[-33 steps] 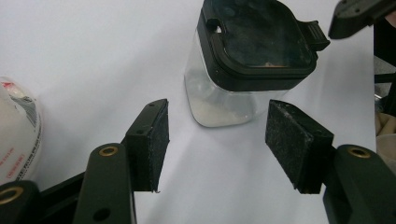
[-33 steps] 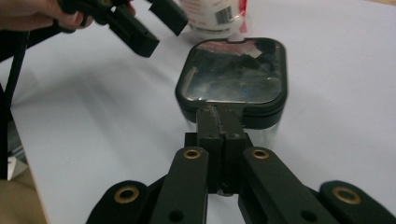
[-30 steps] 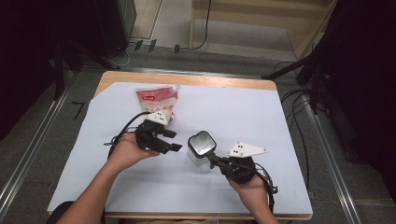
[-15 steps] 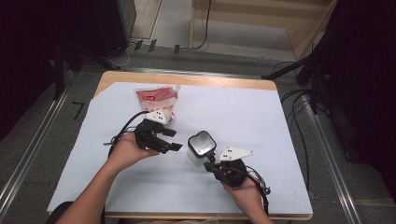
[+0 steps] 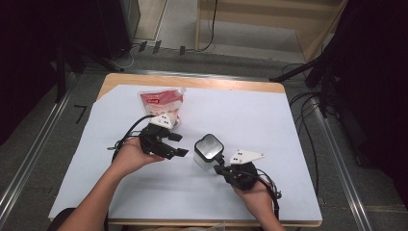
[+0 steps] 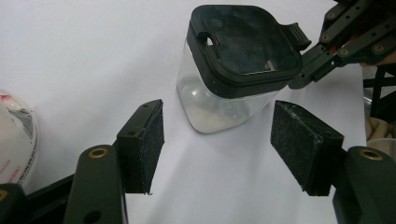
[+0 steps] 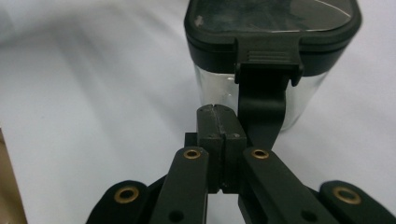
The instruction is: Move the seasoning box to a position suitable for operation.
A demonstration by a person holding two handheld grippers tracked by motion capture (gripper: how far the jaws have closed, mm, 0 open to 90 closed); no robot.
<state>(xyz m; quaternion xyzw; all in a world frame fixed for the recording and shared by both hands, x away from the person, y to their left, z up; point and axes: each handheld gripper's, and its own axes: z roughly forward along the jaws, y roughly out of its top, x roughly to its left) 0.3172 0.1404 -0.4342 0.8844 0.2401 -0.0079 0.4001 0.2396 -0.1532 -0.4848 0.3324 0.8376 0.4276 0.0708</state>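
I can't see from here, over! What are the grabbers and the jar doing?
Left gripper open, jaws just widened, nothing between. Right gripper shut, tips by the jar's handle. Jar upright, lid on. Pouch well aside.

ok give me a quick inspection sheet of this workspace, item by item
surface: wooden table under a white sheet
job's things: clear square jar with black lid, upright, a little white content at the bottom
clutter: red and white pouch lying at the far left
grippers: left gripper open, facing the jar, nothing between its pads; right gripper shut, beside the lid's tab, pads meeting on nothing
cables: one trails from each gripper; more on the floor
surroundings: grey floor, wooden frame, dark stands
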